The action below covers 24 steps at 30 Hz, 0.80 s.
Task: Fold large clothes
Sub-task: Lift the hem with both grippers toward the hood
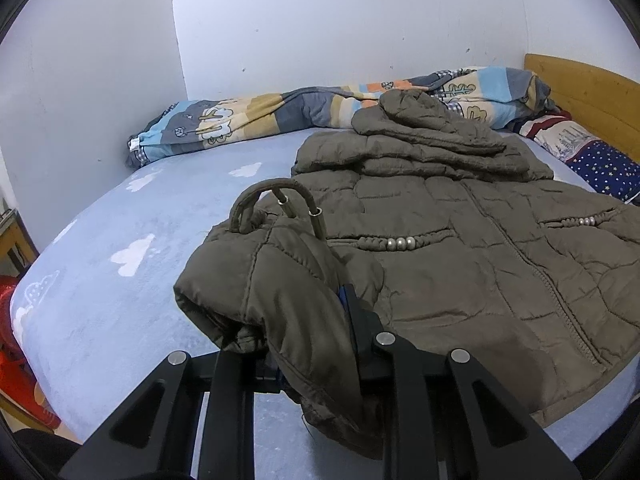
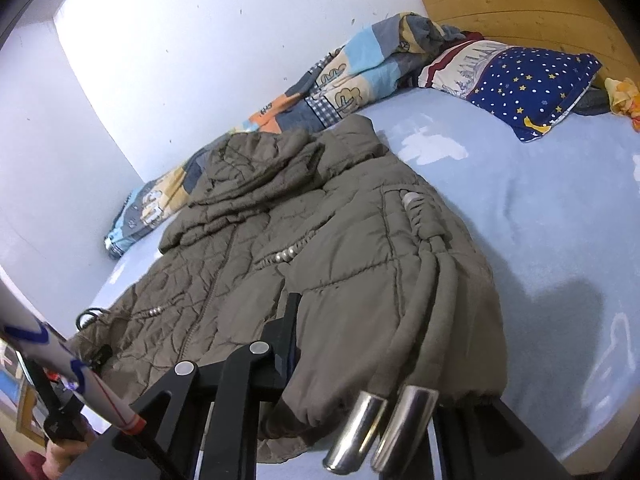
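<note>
Left tool (image 1: 320, 344): jaws clamped on a bunched corner of the olive quilted jacket (image 1: 460, 248), at the hem on its left side. The gripped fabric rises in a hump directly ahead of this tool, with a drawcord loop (image 1: 264, 196) and its two metal tips standing just beyond. The rest of the jacket lies ahead and to the right of this tool, spread front-up on the blue bed (image 1: 100, 280), hood bunched at the far end.

Right tool (image 2: 296, 364): jaws closed on the opposite hem corner. Fabric drapes over and to the right of this tool, and a second drawcord (image 2: 432, 292) hangs there, its metal ends dangling close to the lens.

Beyond the jacket, a patterned quilt (image 2: 340, 76) lies against the wall, touching the hood; a starred pillow (image 2: 532, 80) sits far right.

Risks, as judged:
- Thick padded fabric may slip from either narrow grip when lifted, dropping one corner and skewing the fold.
- Loose drawcords may snag on the tools.
- Unequal lift between the two would leave the hem line crooked.
- The hood may catch on the quilt.
</note>
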Each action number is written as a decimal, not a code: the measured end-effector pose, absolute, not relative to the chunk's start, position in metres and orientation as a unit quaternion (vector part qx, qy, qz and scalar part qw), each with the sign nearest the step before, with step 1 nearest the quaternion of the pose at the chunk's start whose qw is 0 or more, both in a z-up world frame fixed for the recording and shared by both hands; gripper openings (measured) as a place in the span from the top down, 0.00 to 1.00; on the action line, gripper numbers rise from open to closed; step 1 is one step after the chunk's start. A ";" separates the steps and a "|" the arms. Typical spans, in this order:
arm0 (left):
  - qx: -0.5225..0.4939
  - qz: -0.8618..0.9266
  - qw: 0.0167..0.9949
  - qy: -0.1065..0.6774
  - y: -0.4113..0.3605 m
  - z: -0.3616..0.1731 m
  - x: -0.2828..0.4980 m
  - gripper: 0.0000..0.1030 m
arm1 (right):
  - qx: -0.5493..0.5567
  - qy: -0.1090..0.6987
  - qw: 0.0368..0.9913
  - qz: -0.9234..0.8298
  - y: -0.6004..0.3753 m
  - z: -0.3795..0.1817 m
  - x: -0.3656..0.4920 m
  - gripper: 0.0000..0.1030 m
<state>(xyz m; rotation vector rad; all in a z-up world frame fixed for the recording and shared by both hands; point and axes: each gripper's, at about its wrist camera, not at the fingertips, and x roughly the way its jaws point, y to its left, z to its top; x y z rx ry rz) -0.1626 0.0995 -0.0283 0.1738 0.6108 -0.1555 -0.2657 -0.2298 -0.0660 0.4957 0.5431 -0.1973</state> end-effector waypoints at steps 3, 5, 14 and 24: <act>0.081 -0.076 0.948 0.297 0.103 -0.025 -0.164 0.80 | 0.246 0.260 0.929 -0.090 -0.231 -0.062 -0.270 0.83; 0.084 -0.077 0.948 0.297 0.103 -0.025 -0.164 0.80 | 0.248 0.257 0.930 -0.088 -0.232 -0.060 -0.272 0.83; 0.086 -0.079 0.947 0.298 0.101 -0.028 -0.164 0.80 | 0.254 0.270 0.924 -0.091 -0.234 -0.064 -0.271 0.83; 0.079 -0.084 0.948 0.295 0.101 -0.027 -0.166 0.80 | 0.256 0.272 0.923 -0.091 -0.234 -0.066 -0.273 0.83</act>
